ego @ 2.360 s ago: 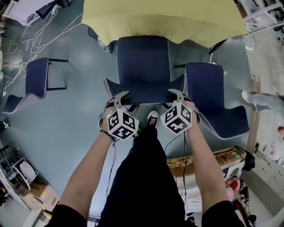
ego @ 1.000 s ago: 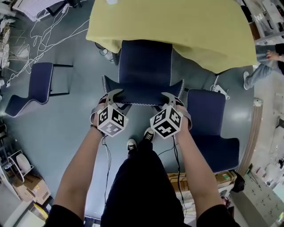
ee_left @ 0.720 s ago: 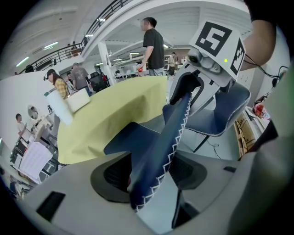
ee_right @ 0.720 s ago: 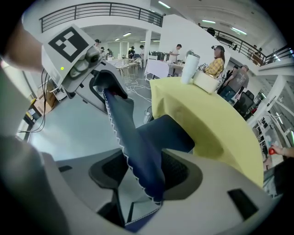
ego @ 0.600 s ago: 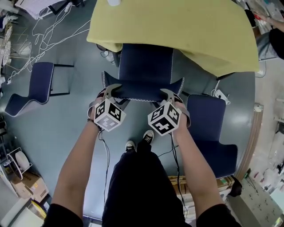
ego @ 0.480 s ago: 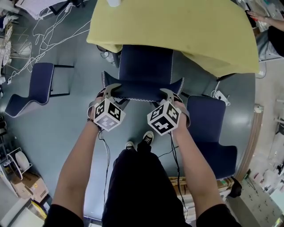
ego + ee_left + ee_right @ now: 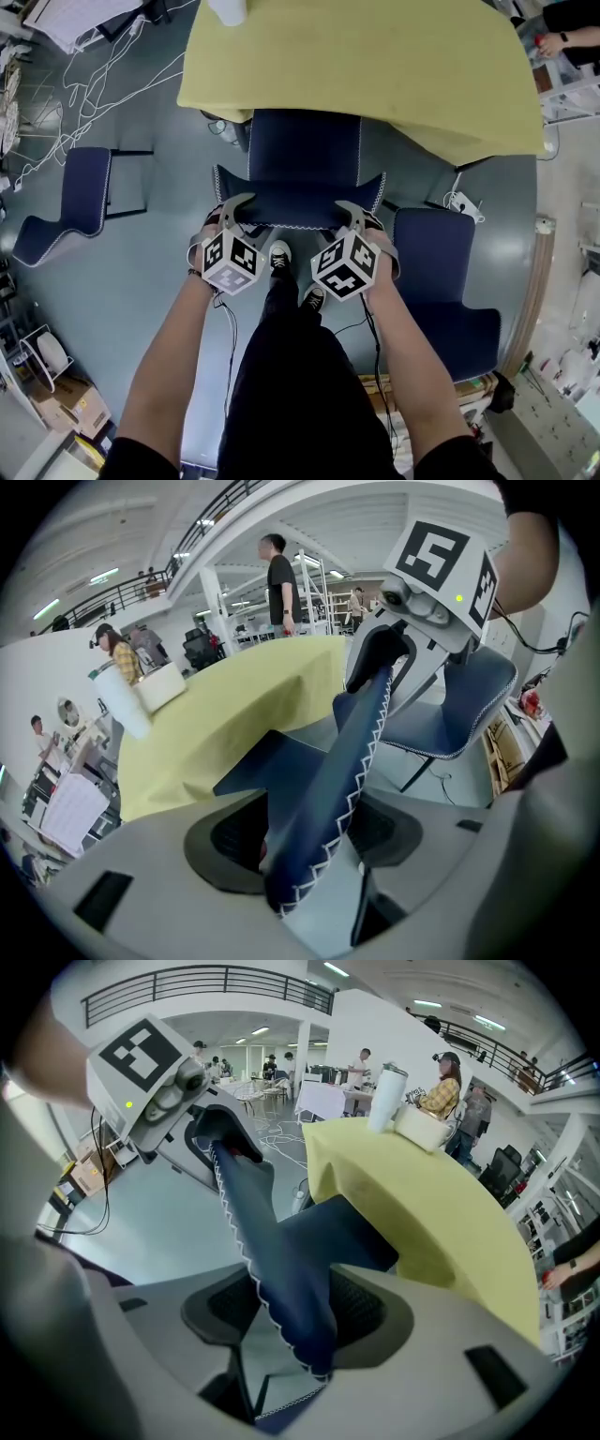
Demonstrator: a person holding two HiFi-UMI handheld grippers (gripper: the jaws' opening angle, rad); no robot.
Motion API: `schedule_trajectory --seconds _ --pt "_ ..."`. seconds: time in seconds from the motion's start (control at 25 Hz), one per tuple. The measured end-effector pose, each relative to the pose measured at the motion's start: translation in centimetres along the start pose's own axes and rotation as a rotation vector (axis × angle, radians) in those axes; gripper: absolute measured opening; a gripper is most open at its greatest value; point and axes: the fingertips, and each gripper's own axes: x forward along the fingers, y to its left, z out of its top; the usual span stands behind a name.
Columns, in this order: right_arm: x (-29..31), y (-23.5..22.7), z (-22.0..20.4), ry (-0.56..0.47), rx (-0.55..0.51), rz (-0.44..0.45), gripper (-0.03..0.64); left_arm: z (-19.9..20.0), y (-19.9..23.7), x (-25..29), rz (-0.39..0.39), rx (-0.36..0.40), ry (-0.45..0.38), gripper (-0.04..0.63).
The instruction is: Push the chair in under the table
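Observation:
A dark blue chair [image 7: 305, 150] with white stitching stands in front of me, its seat's far end under the yellow-clothed table [image 7: 375, 66]. My left gripper [image 7: 236, 202] is shut on the left end of the backrest's top edge [image 7: 298, 204]. My right gripper [image 7: 351, 208] is shut on the right end. In the left gripper view the blue backrest [image 7: 323, 789] runs between the pads of the left gripper [image 7: 302, 841], across to the right gripper [image 7: 412, 602]. In the right gripper view the backrest [image 7: 281, 1269] is pinched in the right gripper [image 7: 295, 1321]; the left gripper [image 7: 183, 1091] shows at its far end.
A second blue chair [image 7: 441, 272] stands close at the right, a third [image 7: 70, 192] farther left. Loose cables [image 7: 94, 66] lie on the grey floor at upper left. A white cup [image 7: 227, 9] sits at the table's near-left corner. My shoes [image 7: 279, 255] are just behind the chair.
The chair has slid forward toward the table, and more of its seat lies under the yellow cloth. Both grippers stayed shut on the backrest, and my feet stepped forward.

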Motion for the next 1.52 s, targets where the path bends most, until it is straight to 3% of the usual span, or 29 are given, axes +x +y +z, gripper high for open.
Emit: schedule_trajectory --seconds 0.4,1.28,1.52 --pt "0.2 -0.8 0.0 0.018 0.008 -0.015 0.227 0.3 0.5 0.6 0.001 0.015 0.012 0.251" --pt "4.0 -10.9 6.3 -0.017 -0.003 -0.063 0.224 4.5 11.7 5.4 0.029 0.053 0.007 0.250" --pt "4.2 -12.1 6.2 -0.013 -0.002 -0.052 0.224 5.2 12.2 6.2 0.037 0.060 0.017 0.250"
